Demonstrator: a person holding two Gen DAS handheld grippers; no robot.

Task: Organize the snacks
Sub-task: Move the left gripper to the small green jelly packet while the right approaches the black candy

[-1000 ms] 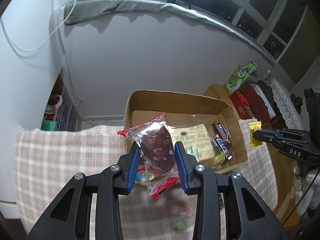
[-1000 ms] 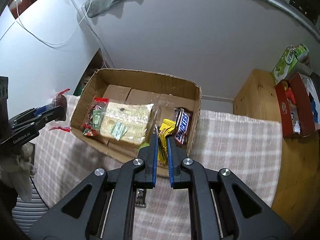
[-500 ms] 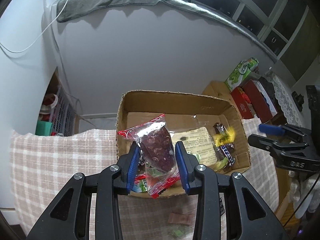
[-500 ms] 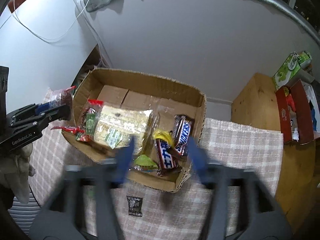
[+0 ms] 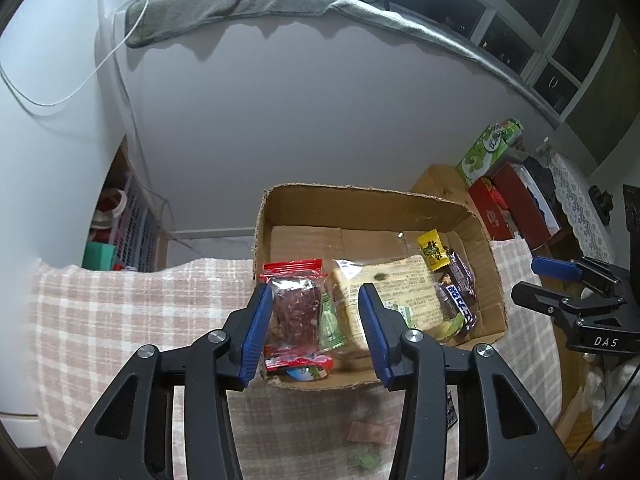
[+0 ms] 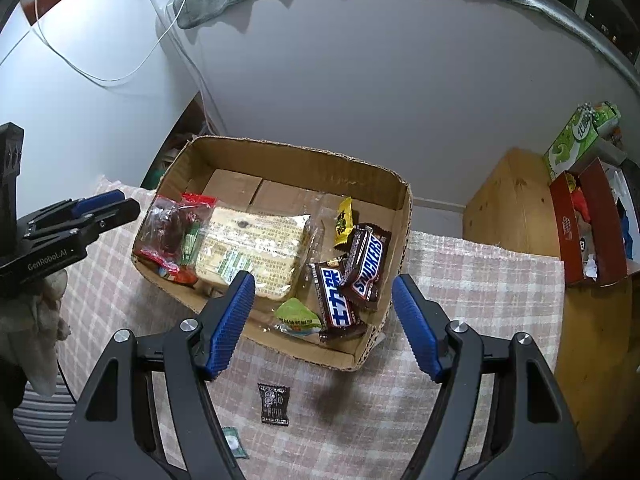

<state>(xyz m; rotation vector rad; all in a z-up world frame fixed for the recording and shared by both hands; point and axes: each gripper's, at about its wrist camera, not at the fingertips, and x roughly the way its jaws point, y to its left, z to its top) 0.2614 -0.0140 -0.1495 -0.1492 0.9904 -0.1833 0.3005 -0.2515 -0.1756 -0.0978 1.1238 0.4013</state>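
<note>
Snacks lie gathered in the open brown cardboard box (image 6: 402,216) on the pink-and-white checked cloth (image 6: 472,280). Left gripper (image 5: 316,330) hangs over the box's near left corner with its blue-padded jaws spread, gripping nothing; the clear red-edged packet of dark dried fruit (image 5: 294,314) lies between them in the left wrist view, down in the box. Right gripper (image 6: 322,320) is likewise released and empty, jaws wide over the box's near right end. Beside the red-edged packet sits a flat pale packet printed with text (image 6: 252,248). To its right are a small yellow sweet wrapper (image 6: 344,222), a brown Snickers bar (image 6: 366,264) overlapping another brown bar with blue lettering (image 6: 334,298), and a small green-lidded cup (image 6: 298,316). Outside the box, on the cloth, lie a small black sachet (image 6: 273,403) and a green wrapped piece (image 6: 234,442).
</note>
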